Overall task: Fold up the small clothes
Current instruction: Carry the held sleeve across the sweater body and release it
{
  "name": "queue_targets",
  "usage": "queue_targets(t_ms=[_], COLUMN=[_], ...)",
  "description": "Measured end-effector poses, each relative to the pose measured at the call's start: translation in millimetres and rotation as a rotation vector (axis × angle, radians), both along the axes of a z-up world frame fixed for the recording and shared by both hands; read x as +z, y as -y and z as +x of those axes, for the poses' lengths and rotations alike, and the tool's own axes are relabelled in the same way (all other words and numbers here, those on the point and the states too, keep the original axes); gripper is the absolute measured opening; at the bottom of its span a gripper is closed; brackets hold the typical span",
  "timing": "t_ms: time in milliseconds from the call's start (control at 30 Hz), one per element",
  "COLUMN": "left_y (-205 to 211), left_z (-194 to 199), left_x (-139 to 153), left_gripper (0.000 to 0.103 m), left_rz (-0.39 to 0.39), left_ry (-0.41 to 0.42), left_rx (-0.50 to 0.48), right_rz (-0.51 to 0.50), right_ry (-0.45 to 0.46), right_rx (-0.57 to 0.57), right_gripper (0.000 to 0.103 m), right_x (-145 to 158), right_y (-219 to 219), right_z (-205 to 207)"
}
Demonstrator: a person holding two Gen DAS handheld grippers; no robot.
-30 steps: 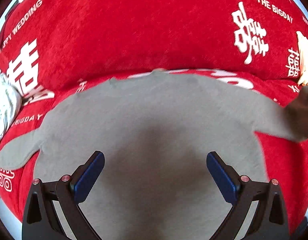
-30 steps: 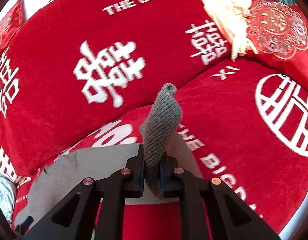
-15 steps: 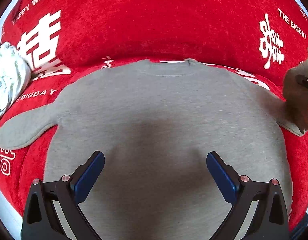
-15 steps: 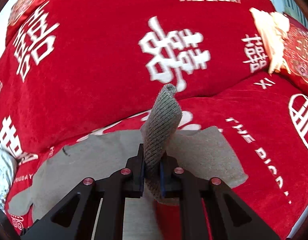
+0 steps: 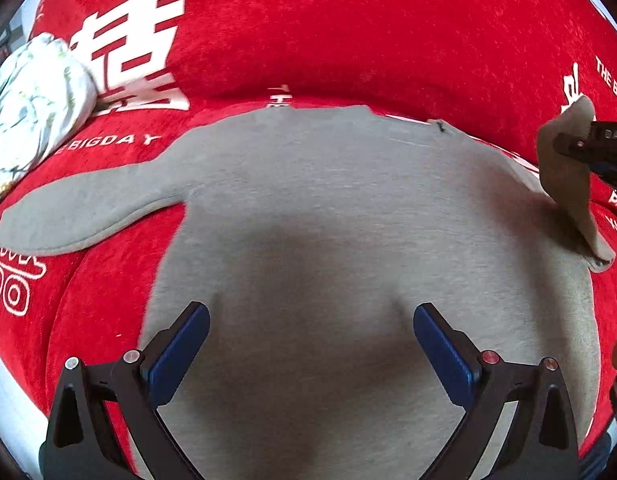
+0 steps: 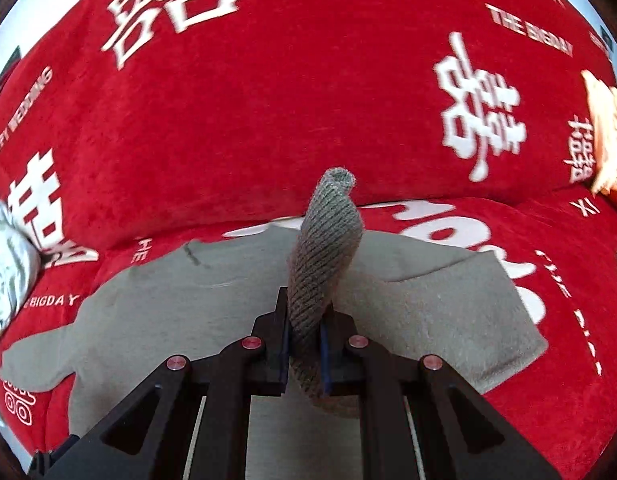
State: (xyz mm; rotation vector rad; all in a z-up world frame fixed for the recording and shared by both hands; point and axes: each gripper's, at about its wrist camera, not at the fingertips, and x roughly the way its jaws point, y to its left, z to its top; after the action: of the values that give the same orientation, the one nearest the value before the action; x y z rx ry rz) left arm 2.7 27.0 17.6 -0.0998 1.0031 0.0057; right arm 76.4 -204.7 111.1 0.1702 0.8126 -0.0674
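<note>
The right hand-held gripper (image 6: pixel 304 354) is clamped on the sleeve cuff (image 6: pixel 324 256) of the grey sweater (image 5: pixel 328 240) spread on the red sofa (image 5: pixel 348 40), so the knit could slip out (the left hand-held gripper (image 5: pixel 310 354) hangs wide open, empty) and bunch.

Garment: grey sweatshirt (image 5: pixel 328 216) lies flat on red cover (image 5: pixel 348 32), filling centre of frame.
Left sleeve: stretches to left edge, flat.
Right sleeve: cuff (image 5: pixel 564 160) lifted at right edge, pinched by right gripper (image 5: pixel 564 146).
Left gripper (image 5: pixel 310 344): jaws wide apart above sweatshirt body, nothing between.
Upper left: white patterned cloth (image 5: pixel 36 96).
</note>
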Motion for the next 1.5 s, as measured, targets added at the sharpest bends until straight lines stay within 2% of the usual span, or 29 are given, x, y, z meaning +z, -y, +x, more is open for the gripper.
queue_targets(t_ms=[700,1333,1400,1500], left_y=[-63,-90,-91,-93], left_z=[-27,-33,-35,-35], left_x=[19,17,17,17], left_gripper=[0.102,0.102,0.102,0.102], left_rz=[-0.091,-0.110,-0.110,-0.110], left_ry=[0.049,0.048,0.049,0.047], left_rx=[0.098,0.158,0.165,0.174], right_rz=[-0.006,-0.041,-0.042,-0.025], right_ry=[-0.033,-0.146,-0.155,-0.162], right_rx=[0.241,0.307,0.318,0.359], right_gripper=[0.013,0.013,0.014,0.028], right_x=[-18,-70,-73,-74], right_y=[-149,-190,-192,-197], right_z=[15,20,20,18])
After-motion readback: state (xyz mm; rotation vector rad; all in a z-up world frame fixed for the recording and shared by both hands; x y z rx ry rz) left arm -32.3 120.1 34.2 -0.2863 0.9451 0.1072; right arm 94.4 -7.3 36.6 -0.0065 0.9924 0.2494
